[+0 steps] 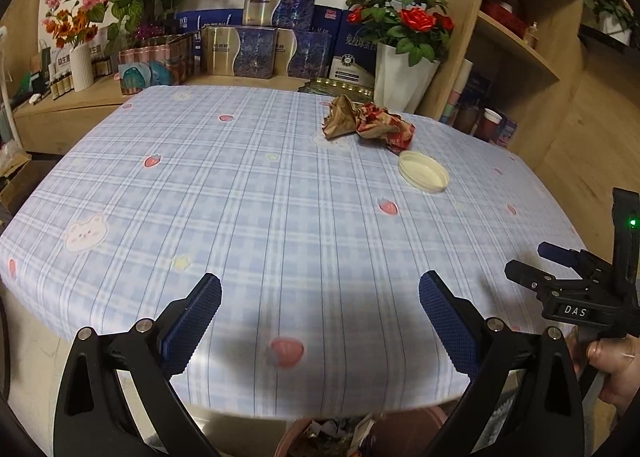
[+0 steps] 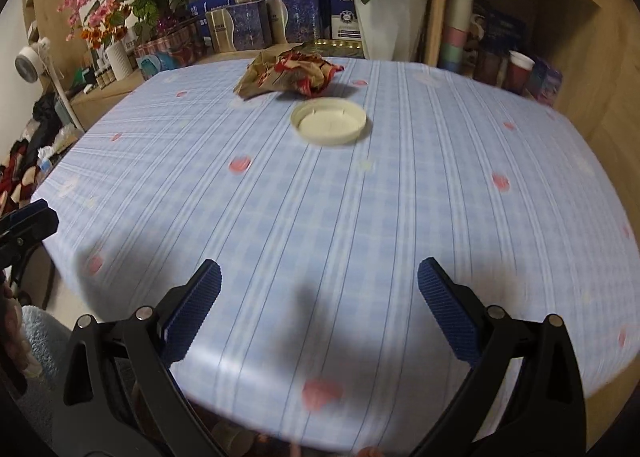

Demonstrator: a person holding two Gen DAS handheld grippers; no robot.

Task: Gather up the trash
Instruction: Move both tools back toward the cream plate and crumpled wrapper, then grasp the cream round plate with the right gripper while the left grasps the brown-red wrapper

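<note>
Both grippers wide and empty: right gripper (image 2: 319, 307) should take the plastic lid (image 2: 328, 122) by its rim, left gripper (image 1: 320, 309) the crumpled wrapper (image 1: 368, 125) behind it.

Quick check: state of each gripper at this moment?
Left gripper: open, holding nothing, above the near edge of the table.
Right gripper: open, holding nothing.

Right gripper (image 2: 319, 289) is hovering over the near edge of the blue checked tablecloth (image 2: 400, 217), jaws standing wide apart, nothing between them. Cream round lid (image 2: 328, 123) is lying rim-up toward the far side. Crumpled red-brown wrapper (image 2: 286, 73) is sitting just beyond it, touching or nearly. Left gripper's tip (image 2: 28, 223) is poking in at the left edge.
</note>
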